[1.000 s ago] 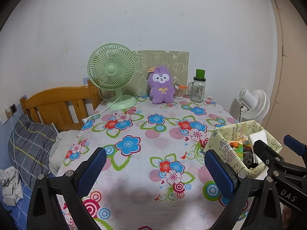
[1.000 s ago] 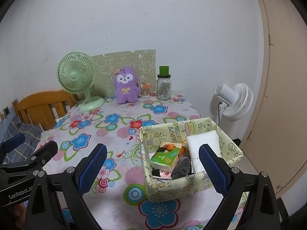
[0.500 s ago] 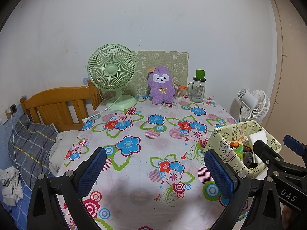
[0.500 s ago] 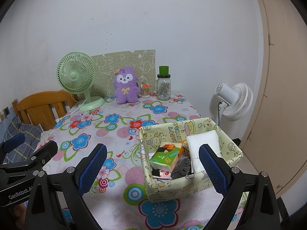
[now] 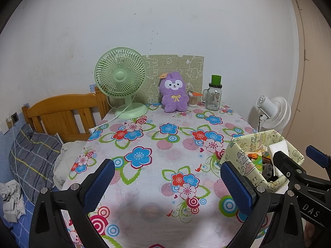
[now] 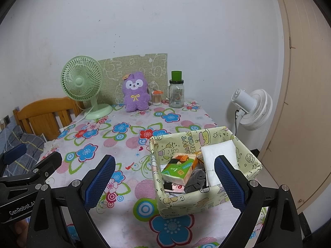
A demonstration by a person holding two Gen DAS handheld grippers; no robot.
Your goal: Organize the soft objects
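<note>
Both grippers hang over the near edge of a table (image 5: 157, 188) with a loud flowery cloth, and neither one has anything in it. The left gripper (image 5: 165, 184) has its blue pads spread wide apart over bare cloth, and the right gripper (image 6: 164, 183) is spread just as wide, with the box (image 6: 198, 200) sitting low between and just past its fingers. That box is a pale yellow cartoon-print thing near the right front corner of the table, open at the top. Inside it there's a green and orange pack (image 6: 179, 166) leaning toward the left side, a white pad (image 6: 217, 155) standing against the right wall, and a grey cloth (image 6: 196, 180) bunched up between them near the front. Something dark lies under the pack, too hidden to tell what. Way at the back, against a green mat (image 5: 175, 70) propped on the wall, a purple plush (image 5: 174, 93) sits upright, well apart from the box. A green fan (image 5: 121, 78) stands to its left, with a small cup (image 5: 192, 101) and a jar (image 5: 214, 97) with a green lid to its right. Off the table there's a white fan (image 6: 251, 107) on the right and a wooden bed frame (image 5: 62, 111) with a plaid pillow (image 5: 33, 159) on the left.
</note>
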